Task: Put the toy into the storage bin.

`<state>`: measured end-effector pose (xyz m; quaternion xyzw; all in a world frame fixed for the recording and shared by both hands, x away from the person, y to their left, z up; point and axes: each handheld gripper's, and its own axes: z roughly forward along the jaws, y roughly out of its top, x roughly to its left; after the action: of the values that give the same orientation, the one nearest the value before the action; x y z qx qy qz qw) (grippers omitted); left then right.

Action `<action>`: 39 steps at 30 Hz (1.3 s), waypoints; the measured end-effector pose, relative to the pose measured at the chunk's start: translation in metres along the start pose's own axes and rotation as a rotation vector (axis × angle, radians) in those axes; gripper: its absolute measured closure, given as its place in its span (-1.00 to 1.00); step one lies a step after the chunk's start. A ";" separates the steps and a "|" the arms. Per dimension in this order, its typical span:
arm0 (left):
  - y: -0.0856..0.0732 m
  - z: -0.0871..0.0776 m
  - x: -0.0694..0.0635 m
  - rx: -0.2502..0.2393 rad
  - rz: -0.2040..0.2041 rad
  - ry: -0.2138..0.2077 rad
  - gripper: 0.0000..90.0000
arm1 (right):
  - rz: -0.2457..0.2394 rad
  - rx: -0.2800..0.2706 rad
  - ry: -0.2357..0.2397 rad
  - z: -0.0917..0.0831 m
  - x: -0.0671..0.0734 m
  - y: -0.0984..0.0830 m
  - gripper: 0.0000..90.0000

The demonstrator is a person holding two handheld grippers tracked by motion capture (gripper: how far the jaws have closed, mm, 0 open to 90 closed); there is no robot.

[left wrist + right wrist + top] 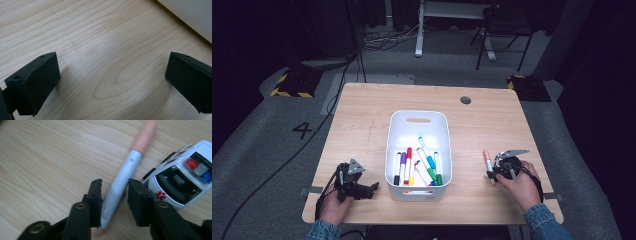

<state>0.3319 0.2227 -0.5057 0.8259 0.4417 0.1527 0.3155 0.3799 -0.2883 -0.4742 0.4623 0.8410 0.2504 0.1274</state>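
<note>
The right gripper (113,195) clenches a grey marker (122,180) with a pink cap, lying on the table (362,110) just right of the white bin (417,117), beside a toy ambulance (182,177). The left gripper (112,75) gapes, released, over bare wood left of the bin.

My left gripper (373,188) rests at seven o'clock, jaws wide apart; my right gripper (490,172) at four o'clock, jaws nearly closed.
</note>
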 end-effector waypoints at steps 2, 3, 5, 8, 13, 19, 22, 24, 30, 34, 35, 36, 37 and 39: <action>0.000 0.000 0.000 0.000 0.002 -0.001 -1.00 | -0.017 0.016 0.002 0.000 0.000 -0.001 0.70; 0.000 0.000 0.000 0.000 0.002 -0.001 -1.00 | -0.017 0.026 0.005 -0.001 0.001 -0.001 0.70; 0.000 0.000 0.000 0.000 0.002 -0.001 -1.00 | -0.038 0.049 0.004 -0.003 0.002 -0.001 0.70; 0.000 0.000 0.000 0.000 0.002 -0.001 -1.00 | -0.043 0.057 0.008 -0.003 0.003 -0.001 0.66; 0.000 0.000 0.000 0.000 0.000 0.000 -1.00 | -0.056 0.037 0.003 0.001 0.004 0.002 0.47; 0.000 0.000 0.000 0.000 0.002 -0.001 -1.00 | -0.068 0.035 -0.001 0.007 0.006 0.013 0.50; 0.000 0.000 0.000 0.000 0.002 0.000 -1.00 | -0.075 0.037 -0.003 0.010 0.007 0.018 0.54; 0.000 0.000 0.000 0.000 0.001 0.000 -1.00 | -0.074 0.043 0.003 0.012 0.008 0.021 0.64; 0.000 0.000 0.000 0.000 0.002 0.000 -1.00 | -0.071 0.042 0.002 0.008 0.009 0.028 0.71; 0.000 0.000 0.000 0.000 0.000 0.000 -1.00 | -0.083 0.011 0.005 -0.008 0.012 0.037 0.71; 0.000 0.000 0.000 0.000 0.002 -0.001 -1.00 | -0.085 0.007 0.008 -0.011 0.012 0.038 0.71; 0.000 0.000 0.000 0.000 0.000 0.000 -1.00 | -0.081 0.001 0.010 -0.015 0.013 0.041 0.71; 0.000 0.000 0.000 0.000 0.002 0.000 -1.00 | -0.085 -0.004 0.014 -0.020 0.014 0.043 0.72; 0.000 0.000 0.000 0.000 0.000 0.000 -1.00 | -0.087 -0.018 0.018 -0.028 0.016 0.048 0.72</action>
<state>0.3319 0.2227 -0.5057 0.8259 0.4416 0.1527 0.3156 0.3931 -0.2618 -0.4249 0.4218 0.8592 0.2563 0.1347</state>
